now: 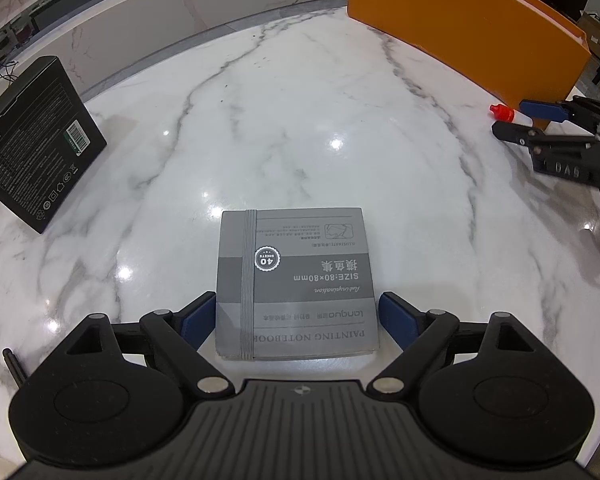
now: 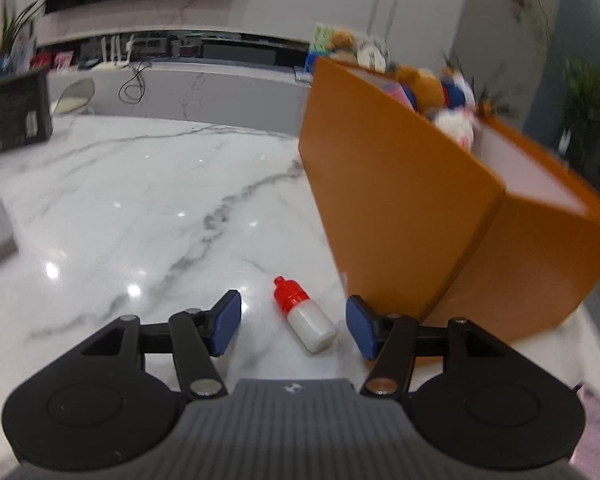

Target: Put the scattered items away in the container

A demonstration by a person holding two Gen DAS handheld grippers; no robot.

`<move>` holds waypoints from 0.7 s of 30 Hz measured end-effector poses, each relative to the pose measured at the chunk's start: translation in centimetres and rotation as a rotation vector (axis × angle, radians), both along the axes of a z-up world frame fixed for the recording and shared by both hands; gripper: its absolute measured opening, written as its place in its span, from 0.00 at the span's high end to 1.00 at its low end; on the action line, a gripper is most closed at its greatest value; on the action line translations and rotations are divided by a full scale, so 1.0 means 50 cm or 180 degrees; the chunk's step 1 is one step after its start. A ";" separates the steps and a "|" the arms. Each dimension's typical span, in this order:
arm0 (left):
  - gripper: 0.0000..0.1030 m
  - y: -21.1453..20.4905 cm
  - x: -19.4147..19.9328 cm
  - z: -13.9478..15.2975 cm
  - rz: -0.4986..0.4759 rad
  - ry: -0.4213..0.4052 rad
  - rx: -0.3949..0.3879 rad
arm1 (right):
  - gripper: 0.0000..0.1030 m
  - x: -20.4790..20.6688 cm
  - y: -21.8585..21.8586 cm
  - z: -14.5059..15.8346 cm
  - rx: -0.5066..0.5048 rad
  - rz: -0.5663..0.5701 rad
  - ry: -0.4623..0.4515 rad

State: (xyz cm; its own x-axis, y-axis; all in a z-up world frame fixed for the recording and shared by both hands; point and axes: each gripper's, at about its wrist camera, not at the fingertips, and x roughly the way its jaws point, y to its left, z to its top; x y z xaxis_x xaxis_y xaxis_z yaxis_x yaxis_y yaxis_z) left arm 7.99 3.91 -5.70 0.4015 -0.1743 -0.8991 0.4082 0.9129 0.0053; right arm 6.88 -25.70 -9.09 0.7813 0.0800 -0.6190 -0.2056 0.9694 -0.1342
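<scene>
Left gripper (image 1: 296, 320) is spread wide over the grey notebook (image 1: 296, 280), which lies flat on the marble table (image 1: 300, 120); blue pads sit just beside its near edges, left pad about touching, right one apart. Right gripper (image 2: 294, 326) is partly spread around the small white bottle (image 2: 306, 318) with the red cap, lying on its side between the pads, touching neither. Orange box (image 2: 400, 208) stands just beside that bottle, toys inside; black box (image 1: 32, 140) sits well apart at the table's left.

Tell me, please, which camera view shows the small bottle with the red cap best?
The right wrist view: the whole bottle lies close, between the open pads. The left wrist view shows only its red cap and some white body, far right, beside the orange container.
</scene>
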 end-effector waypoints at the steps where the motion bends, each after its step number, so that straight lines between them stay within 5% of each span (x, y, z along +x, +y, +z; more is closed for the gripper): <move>1: 0.01 0.000 0.000 0.000 0.0000 0.0000 0.0000 | 0.41 0.008 -0.007 0.002 0.0092 -0.0023 0.0073; 6: 0.01 -0.001 -0.001 0.000 0.0000 -0.0006 -0.0002 | 0.43 0.025 -0.028 0.007 0.0285 0.0038 0.0292; 10: 0.00 -0.001 -0.001 -0.002 -0.0009 -0.0031 -0.0012 | 0.58 0.020 -0.023 0.011 0.0263 0.0196 0.0324; 13: 0.00 0.000 -0.001 -0.004 -0.0012 -0.0045 -0.0018 | 0.79 0.011 -0.017 0.014 0.0231 0.0291 0.0348; 21: 0.00 0.002 -0.002 -0.012 0.0000 -0.0096 -0.0020 | 0.80 0.005 -0.003 0.013 0.0189 0.0325 0.0363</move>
